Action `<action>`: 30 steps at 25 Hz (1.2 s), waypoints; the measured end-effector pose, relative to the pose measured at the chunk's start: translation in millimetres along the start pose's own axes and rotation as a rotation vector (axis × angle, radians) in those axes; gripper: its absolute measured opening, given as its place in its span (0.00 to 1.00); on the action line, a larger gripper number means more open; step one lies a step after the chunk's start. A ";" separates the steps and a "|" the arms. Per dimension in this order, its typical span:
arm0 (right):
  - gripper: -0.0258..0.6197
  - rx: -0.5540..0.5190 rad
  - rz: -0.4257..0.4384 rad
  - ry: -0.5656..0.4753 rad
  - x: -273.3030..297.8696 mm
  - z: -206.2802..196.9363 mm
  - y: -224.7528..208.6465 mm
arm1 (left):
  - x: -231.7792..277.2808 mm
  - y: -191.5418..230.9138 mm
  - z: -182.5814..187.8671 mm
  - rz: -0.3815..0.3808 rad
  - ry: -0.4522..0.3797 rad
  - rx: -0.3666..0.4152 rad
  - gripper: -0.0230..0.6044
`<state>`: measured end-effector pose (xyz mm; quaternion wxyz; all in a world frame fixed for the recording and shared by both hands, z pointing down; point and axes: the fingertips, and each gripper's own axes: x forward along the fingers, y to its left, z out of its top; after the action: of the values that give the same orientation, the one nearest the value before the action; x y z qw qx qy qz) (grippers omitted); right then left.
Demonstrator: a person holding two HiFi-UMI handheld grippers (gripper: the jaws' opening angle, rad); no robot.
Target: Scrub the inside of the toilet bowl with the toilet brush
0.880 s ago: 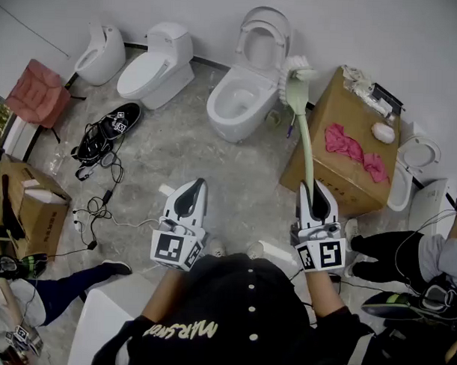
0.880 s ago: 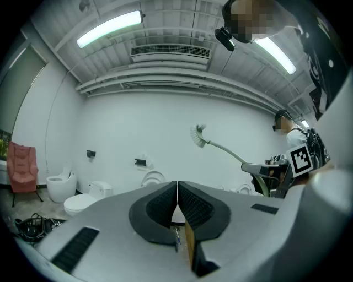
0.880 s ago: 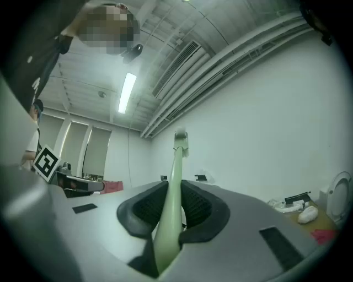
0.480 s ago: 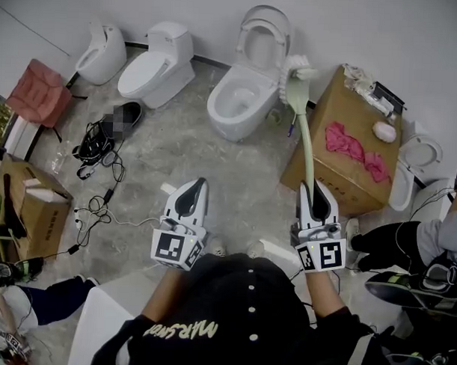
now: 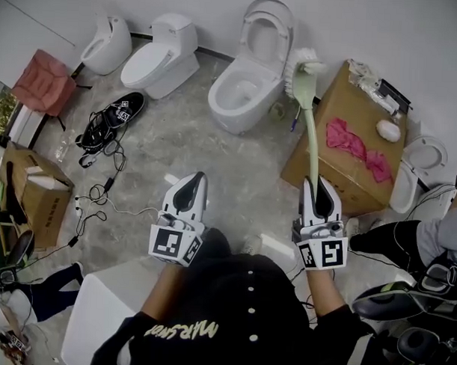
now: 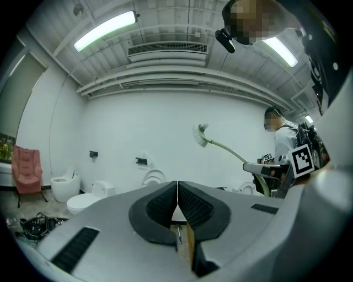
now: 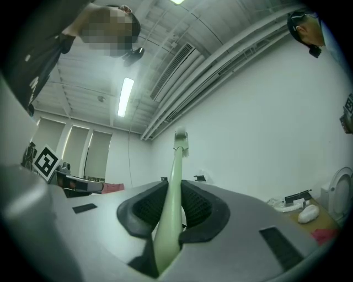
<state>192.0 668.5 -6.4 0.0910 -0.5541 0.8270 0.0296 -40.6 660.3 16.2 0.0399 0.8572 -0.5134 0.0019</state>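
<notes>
The white toilet [image 5: 247,89] stands at the far wall with its lid raised and its bowl open. My right gripper [image 5: 318,195] is shut on the pale green handle of the toilet brush [image 5: 310,136]. The brush's white bristle head [image 5: 303,67] hangs in the air to the right of the bowl's rim, outside the bowl. In the right gripper view the handle [image 7: 171,204] runs up between the jaws to the head [image 7: 180,139]. My left gripper [image 5: 191,192] is shut with nothing in it, well back from the toilet. The left gripper view shows the brush [image 6: 201,134] up in the air.
A cardboard box [image 5: 342,141] with pink cloths stands right of the toilet. Two more toilets [image 5: 159,59] stand at the far left. Cables and a black shoe [image 5: 111,121] lie on the floor to the left. A person's legs [image 5: 395,240] are at the right.
The view has shifted a little and both grippers sit slightly lower in it. The brush stays gripped, its head still beside the bowl.
</notes>
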 end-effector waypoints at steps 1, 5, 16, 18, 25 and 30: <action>0.17 0.002 0.003 0.001 1.0 -1.0 -2.7 | 1.2 -0.6 -0.5 0.007 0.002 0.000 0.08; 0.17 0.001 0.008 0.012 5.8 -5.4 -11.9 | 9.4 0.2 -5.0 0.022 0.016 -0.006 0.08; 0.17 -0.024 -0.022 0.003 73.4 -15.9 -34.6 | 80.8 52.5 0.2 -0.006 -0.014 -0.008 0.08; 0.17 -0.027 -0.028 0.003 96.6 -18.5 -37.8 | 99.0 69.6 2.2 0.002 -0.011 -0.003 0.08; 0.17 -0.040 -0.032 -0.013 185.2 -23.8 -42.7 | 158.9 129.8 16.7 -0.018 -0.028 0.000 0.08; 0.17 -0.052 -0.035 -0.017 237.1 -31.0 -45.0 | 194.0 165.8 22.8 -0.032 -0.035 -0.001 0.08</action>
<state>142.3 430.5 -17.2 0.0843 -0.5703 0.8153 0.0544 -95.8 410.2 13.0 0.0315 0.8651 -0.5004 -0.0142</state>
